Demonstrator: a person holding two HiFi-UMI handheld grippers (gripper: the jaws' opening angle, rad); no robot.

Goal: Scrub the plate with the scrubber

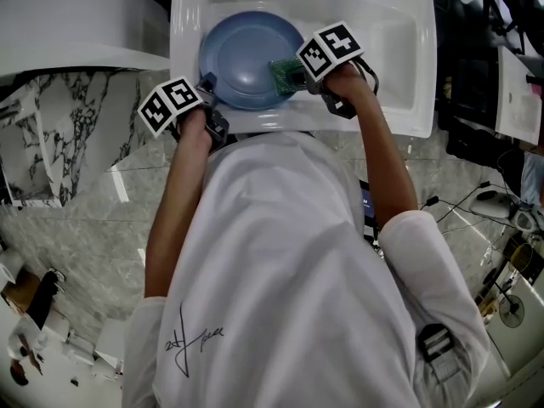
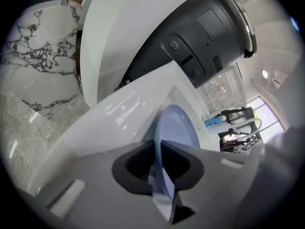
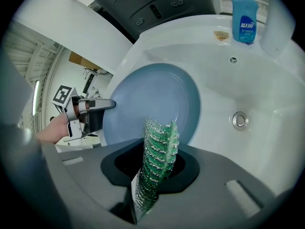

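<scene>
So, left gripper (image 2: 158, 168): clamped on plate (image 3: 152, 99) rim, in sink (image 3: 257, 80)
Right gripper (image 3: 155, 175): pinched the scrubber (image 3: 159, 147)
Risk: hard strokes could have twisted plate loose

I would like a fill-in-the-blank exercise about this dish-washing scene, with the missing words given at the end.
1. The left gripper is shut on the rim of the round blue plate, which is held inside the white ceramic ____.
2. The right gripper is shut on a ____ mesh scrubber.
3. On the ledge behind it stands a ____ plastic bottle.

Missing words: sink; green; blue.
</scene>
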